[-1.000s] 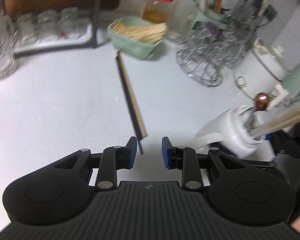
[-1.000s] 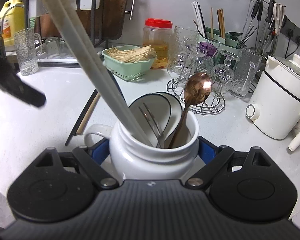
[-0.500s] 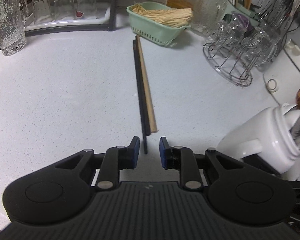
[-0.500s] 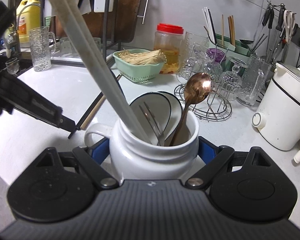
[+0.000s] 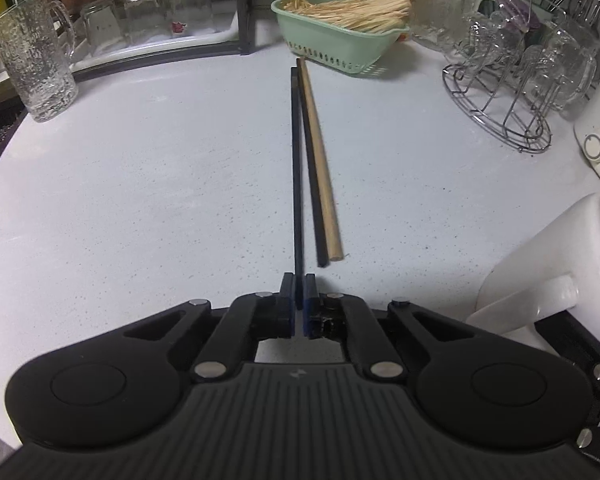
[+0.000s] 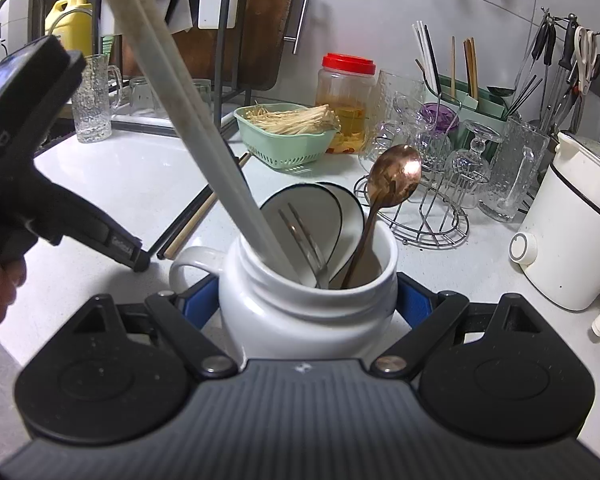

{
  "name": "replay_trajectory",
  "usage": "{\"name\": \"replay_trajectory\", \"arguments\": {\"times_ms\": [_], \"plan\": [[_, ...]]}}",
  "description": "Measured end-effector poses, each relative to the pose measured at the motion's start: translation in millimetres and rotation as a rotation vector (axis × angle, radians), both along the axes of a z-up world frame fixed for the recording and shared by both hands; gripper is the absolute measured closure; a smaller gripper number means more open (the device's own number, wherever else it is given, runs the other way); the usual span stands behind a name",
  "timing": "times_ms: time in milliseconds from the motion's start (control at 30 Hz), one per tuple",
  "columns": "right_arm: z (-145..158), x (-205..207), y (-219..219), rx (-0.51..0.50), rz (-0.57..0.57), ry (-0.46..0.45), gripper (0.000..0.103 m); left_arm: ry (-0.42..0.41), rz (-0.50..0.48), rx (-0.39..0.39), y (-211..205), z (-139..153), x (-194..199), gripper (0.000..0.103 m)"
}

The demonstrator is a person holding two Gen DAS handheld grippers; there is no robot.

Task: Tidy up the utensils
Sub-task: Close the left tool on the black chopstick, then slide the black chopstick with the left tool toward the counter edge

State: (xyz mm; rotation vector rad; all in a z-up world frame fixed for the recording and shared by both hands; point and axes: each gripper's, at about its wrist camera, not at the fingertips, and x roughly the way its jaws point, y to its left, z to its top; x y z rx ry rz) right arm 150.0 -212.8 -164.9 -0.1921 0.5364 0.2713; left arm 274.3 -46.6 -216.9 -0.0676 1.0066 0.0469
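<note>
Three chopsticks (image 5: 315, 160) (two black, one pale wood) lie side by side on the speckled white counter (image 5: 140, 184), the left gripper (image 5: 299, 294) pinched tight on the near tip of one black stick, while the right gripper (image 6: 308, 300) clamps a white jar (image 6: 300, 312) of cutlery.

You are working in a home kitchen. A pale speckled stone countertop (image 5: 140, 184) carries a chrome wire rack of upturned drinking glasses (image 6: 428, 184), a red-lidded clear plastic jar (image 6: 346, 100), a white electric cooker (image 6: 572, 232) and a mint-green plastic basket (image 6: 288, 136). A yellow detergent bottle (image 6: 70, 26) stands by the curved steel tap (image 6: 12, 4), and ladles and scissors (image 6: 584, 56) hang on the tiled wall.
</note>
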Motion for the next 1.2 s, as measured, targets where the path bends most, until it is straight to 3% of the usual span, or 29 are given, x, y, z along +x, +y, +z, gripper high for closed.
{"name": "replay_trajectory", "arguments": {"times_ms": [167,567,833,1200], "plan": [[1,1,0,-0.005,0.006,0.005,0.010,0.020,0.020,0.014,3,1,-16,0.100],[1,2,0,-0.007,0.018,0.014,0.010,0.043,0.076,-0.106,24,15,-94,0.100],[2,4,5,-0.005,0.022,0.008,0.010,0.096,0.034,-0.199,25,21,-145,0.100],[2,7,20,-0.003,0.058,0.005,0.010,0.166,0.037,-0.305,19,6,-173,0.099]]}}
